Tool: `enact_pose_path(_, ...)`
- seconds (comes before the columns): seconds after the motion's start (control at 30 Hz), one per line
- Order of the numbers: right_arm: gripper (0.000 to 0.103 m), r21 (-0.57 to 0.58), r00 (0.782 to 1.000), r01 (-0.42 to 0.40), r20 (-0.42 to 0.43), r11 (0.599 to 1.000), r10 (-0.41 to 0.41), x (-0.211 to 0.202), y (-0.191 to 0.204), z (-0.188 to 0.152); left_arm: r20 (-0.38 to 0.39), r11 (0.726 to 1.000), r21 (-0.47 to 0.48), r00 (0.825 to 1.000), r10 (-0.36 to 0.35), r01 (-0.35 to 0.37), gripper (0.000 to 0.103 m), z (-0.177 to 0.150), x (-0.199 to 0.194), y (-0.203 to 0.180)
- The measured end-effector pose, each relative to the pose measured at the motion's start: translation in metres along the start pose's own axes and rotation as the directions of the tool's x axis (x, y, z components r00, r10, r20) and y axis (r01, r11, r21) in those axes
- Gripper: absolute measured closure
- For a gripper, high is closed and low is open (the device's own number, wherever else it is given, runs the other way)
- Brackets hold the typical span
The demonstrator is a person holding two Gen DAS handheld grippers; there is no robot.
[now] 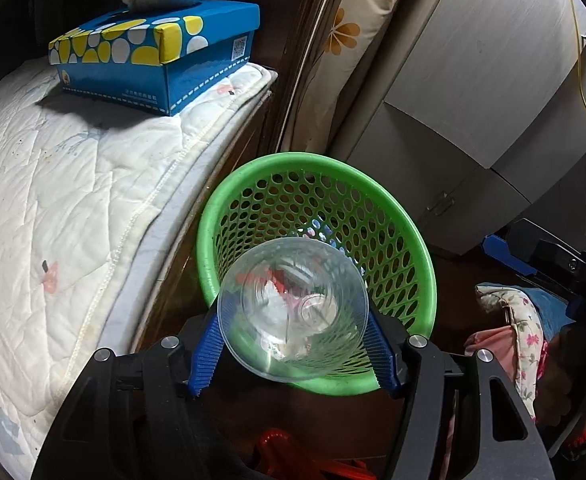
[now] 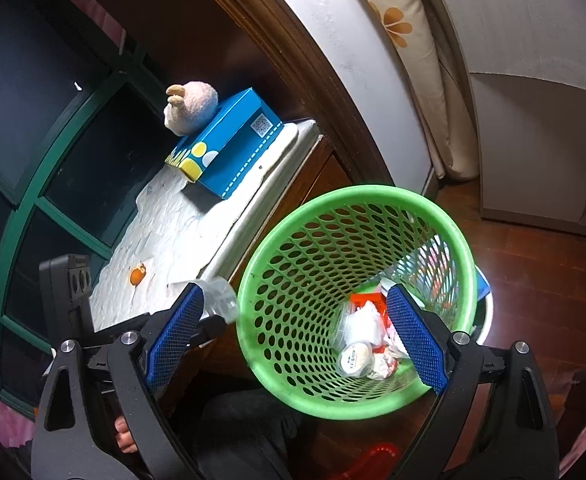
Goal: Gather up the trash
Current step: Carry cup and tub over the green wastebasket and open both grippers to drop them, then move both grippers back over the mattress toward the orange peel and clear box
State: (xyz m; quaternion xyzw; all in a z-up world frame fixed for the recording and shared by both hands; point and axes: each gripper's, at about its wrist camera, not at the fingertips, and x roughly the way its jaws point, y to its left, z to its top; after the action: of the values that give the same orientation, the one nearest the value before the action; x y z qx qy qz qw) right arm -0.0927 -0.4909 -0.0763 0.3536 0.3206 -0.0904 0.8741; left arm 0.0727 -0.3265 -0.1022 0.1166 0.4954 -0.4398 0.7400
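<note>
A clear plastic cup [image 1: 293,312] sits between the blue pads of my left gripper [image 1: 291,314], which is shut on it. The cup's mouth faces the camera and it hangs over the near rim of a green mesh waste basket [image 1: 413,232]. In the right wrist view the basket [image 2: 253,280] stands on the wooden floor beside the bed, with white wrappers, a small round tub and a red carton [image 2: 363,344] at its bottom. My right gripper [image 2: 296,291] is open above the basket with nothing between its fingers. The cup [image 2: 221,300] shows by its left finger.
A white quilted mattress [image 1: 53,200] lies left of the basket, bearing a blue tissue box [image 1: 161,60] and a plush toy [image 2: 191,106]. A small orange scrap [image 2: 137,275] lies on the mattress. Grey cabinets [image 1: 473,92] stand behind, and floral fabric [image 1: 513,320] lies at right.
</note>
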Motion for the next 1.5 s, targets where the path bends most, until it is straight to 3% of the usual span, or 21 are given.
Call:
enact_pose_path(0.17,0.011,0.010,1.000,0.002,0.009,1.000,-0.002,-0.005,-0.005,-0.001,-0.019,1.000,-0.001,1.000,-0.019,0.019,0.041,-0.002,0.007,-0.004)
enact_pose_path(0.23,0.011,0.013,1.000,0.000,0.011,1.000,0.000,-0.006,-0.006,-0.001,-0.017,1.000,0.000,1.000,-0.018,0.018,0.035,-0.003,0.008,-0.006)
enact_pose_path(0.57,0.011,0.004,1.000,-0.021,0.019,1.000,0.021,-0.009,0.001,-0.002,0.015,1.000,-0.018,1.000,-0.014,0.015,0.035,-0.006,-0.008,-0.001)
enact_pose_path(0.77,0.011,-0.032,0.999,-0.038,0.008,0.999,0.038,-0.003,0.015,-0.003,0.064,0.997,-0.060,0.997,0.054,-0.050,0.035,-0.007,-0.035,0.026)
enact_pose_path(0.93,0.011,-0.071,0.998,-0.055,-0.012,0.996,0.054,0.005,0.031,-0.003,0.107,0.985,-0.113,0.984,0.143,-0.131,0.034,-0.008,-0.062,0.058)
enact_pose_path(1.13,0.011,-0.110,0.996,-0.083,-0.044,0.991,0.079,0.020,0.054,-0.004,0.139,0.946,-0.229,0.954,0.267,-0.231,0.034,-0.008,-0.094,0.116)
enact_pose_path(1.37,0.011,-0.169,0.991,-0.115,-0.085,0.979,0.102,0.039,0.084,-0.005,0.121,0.865,-0.352,0.899,0.420,-0.357,0.034,-0.008,-0.117,0.191)
enact_pose_path(1.5,0.011,-0.198,0.987,-0.138,-0.107,0.970,0.119,0.051,0.100,-0.004,0.085,0.842,-0.384,0.893,0.442,-0.380,0.034,-0.010,-0.114,0.227)
